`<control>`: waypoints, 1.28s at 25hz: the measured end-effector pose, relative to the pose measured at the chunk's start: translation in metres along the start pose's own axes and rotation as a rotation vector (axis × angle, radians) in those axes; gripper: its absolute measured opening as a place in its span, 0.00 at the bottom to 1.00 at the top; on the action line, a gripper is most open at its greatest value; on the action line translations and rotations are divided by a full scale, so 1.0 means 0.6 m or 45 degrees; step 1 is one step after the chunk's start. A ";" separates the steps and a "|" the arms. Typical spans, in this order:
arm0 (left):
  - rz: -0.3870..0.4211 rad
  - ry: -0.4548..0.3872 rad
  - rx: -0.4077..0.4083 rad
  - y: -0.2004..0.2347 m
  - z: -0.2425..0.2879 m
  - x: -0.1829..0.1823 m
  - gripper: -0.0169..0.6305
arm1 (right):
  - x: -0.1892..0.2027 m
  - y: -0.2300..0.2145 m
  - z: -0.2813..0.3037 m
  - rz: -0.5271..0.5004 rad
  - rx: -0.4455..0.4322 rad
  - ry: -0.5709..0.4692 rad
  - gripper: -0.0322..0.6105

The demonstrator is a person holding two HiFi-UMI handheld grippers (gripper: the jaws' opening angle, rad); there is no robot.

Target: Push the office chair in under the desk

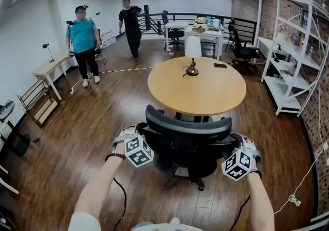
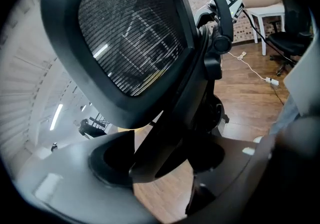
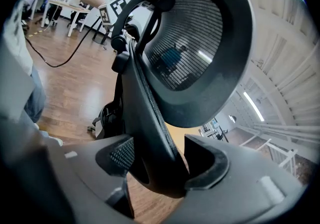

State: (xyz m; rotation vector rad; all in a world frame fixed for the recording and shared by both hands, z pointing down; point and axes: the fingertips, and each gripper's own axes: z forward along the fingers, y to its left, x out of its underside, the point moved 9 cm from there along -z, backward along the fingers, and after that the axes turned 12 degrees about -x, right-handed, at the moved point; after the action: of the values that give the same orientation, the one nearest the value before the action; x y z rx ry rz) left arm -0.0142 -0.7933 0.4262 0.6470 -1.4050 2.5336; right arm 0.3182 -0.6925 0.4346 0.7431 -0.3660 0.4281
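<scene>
A black mesh-back office chair [image 1: 187, 137] stands right in front of me, facing the round wooden desk [image 1: 198, 88], with its seat at the desk's near edge. My left gripper [image 1: 141, 133] is at the left side of the chair's back and my right gripper [image 1: 237, 145] at the right side. In the left gripper view the back's black frame strut [image 2: 165, 133] runs between the jaws of the left gripper [image 2: 160, 160], which close on it. The right gripper view shows the right gripper [image 3: 157, 168] clamped on the frame [image 3: 150, 118] below the mesh [image 3: 200, 38].
A small lamp [image 1: 193, 55] and a dark phone [image 1: 220, 65] sit on the desk. White shelves [image 1: 295, 45] line the brick wall at right. Two people [image 1: 82, 39] stand at the back left near a low side desk [image 1: 51, 68]. A cable [image 1: 293, 199] lies on the floor at right.
</scene>
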 end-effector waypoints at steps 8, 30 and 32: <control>-0.213 -0.133 -0.115 -0.012 -0.087 -0.002 0.41 | -0.025 0.044 -0.060 0.146 0.105 -0.129 0.47; -0.681 -0.456 -0.156 -0.120 -0.376 0.012 0.05 | -0.165 0.272 -0.248 0.523 0.100 -0.527 0.05; -0.749 -0.496 -0.144 -0.131 -0.398 0.004 0.05 | -0.170 0.293 -0.265 0.561 0.090 -0.572 0.05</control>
State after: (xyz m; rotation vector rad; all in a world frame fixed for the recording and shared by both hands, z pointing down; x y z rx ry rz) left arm -0.0572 -0.5503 0.3772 1.3529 -1.2067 1.9199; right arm 0.1707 -0.4880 0.3787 0.8270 -0.9509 0.6912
